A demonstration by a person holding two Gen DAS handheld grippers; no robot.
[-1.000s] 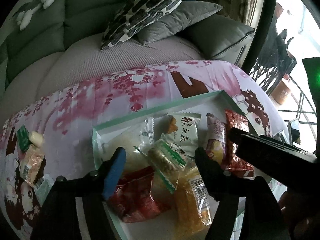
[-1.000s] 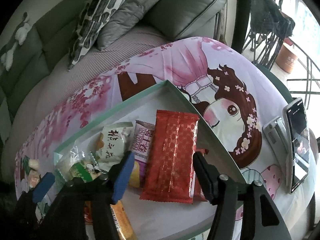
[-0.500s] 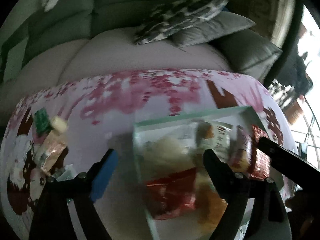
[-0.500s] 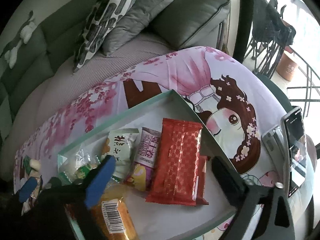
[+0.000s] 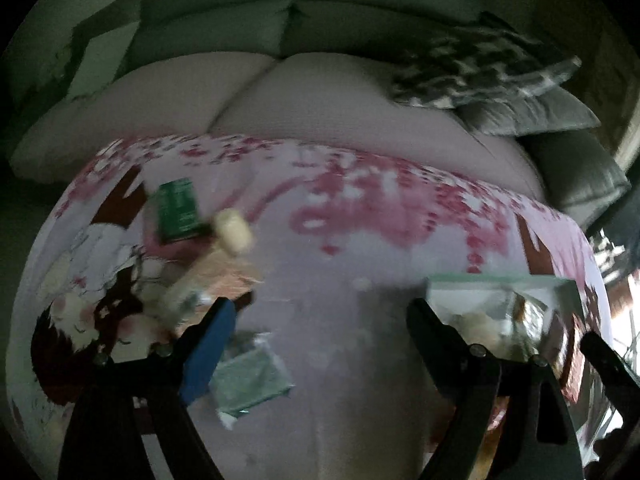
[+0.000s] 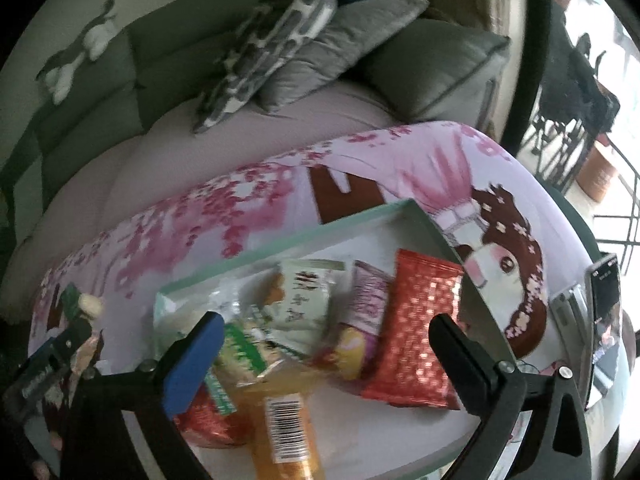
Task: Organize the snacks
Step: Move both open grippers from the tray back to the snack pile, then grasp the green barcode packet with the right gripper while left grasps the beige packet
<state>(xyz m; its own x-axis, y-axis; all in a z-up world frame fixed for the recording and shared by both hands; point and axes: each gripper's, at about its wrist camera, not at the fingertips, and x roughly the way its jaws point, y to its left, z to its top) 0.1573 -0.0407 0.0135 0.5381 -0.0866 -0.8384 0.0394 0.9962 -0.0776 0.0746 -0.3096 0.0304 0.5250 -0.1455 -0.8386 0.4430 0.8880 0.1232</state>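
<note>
A mint-green tray [image 6: 288,246] on the pink printed tablecloth holds several snack packs, among them a red pack [image 6: 416,324], a white-green pack [image 6: 308,300] and an orange pack [image 6: 286,424]. My right gripper [image 6: 320,344] is open and empty above the tray. My left gripper [image 5: 320,332] is open and empty over the cloth left of the tray [image 5: 488,280]. Loose snacks lie near it: a green pack [image 5: 178,208], a cream roll [image 5: 234,230], a pinkish pack [image 5: 212,276] and a grey-green sachet [image 5: 248,380] by its left finger.
A grey sofa with cushions [image 6: 296,40] stands behind the table. A phone on a stand [image 6: 604,320] sits at the table's right edge. Metal chairs [image 6: 576,92] stand by the window at the right.
My left gripper has swung left, from over the tray to the loose snacks on the cloth. My right gripper has opened wider and drawn back a little above the tray.
</note>
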